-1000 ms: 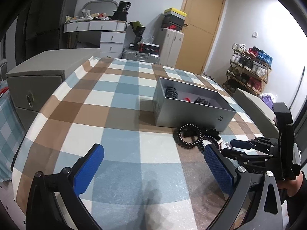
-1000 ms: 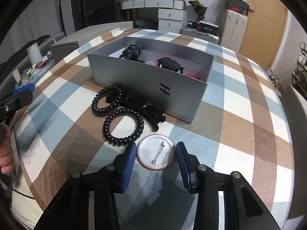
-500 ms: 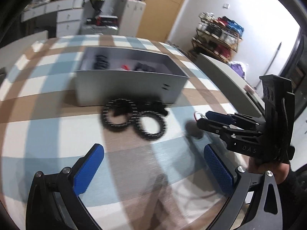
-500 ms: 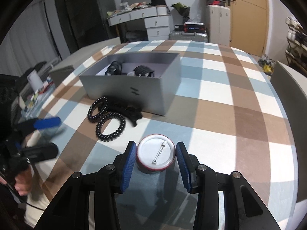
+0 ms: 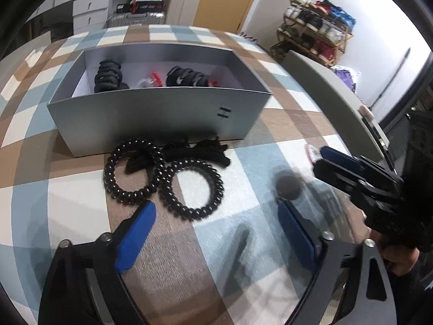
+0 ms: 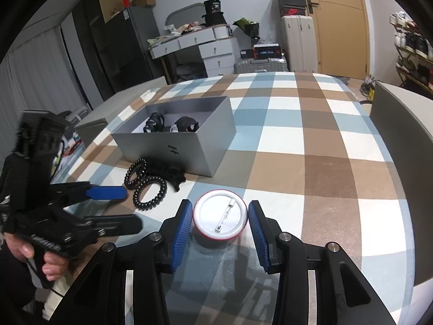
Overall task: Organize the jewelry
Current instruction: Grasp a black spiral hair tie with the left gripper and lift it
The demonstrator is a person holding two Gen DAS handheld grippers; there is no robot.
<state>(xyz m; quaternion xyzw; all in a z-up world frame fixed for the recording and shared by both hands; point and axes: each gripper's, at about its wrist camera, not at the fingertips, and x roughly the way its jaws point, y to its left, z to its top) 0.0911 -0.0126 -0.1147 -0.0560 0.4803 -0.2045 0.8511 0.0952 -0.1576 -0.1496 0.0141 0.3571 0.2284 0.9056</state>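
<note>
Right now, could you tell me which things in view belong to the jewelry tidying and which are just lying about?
Job:
- pin badge in right gripper
- spiral hair ties
- black hair claw
- grey box
- left gripper, jaws closing, nothing between

Lying about:
- suitcases
- shoe rack
- white drawers

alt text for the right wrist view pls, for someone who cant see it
The right gripper holds a round white pin badge, pin side up, above a plaid tablecloth. Beyond it, black spiral hair ties lie in front of an open grey box; the left gripper reaches in from the left, jaws closing on nothing.
</note>
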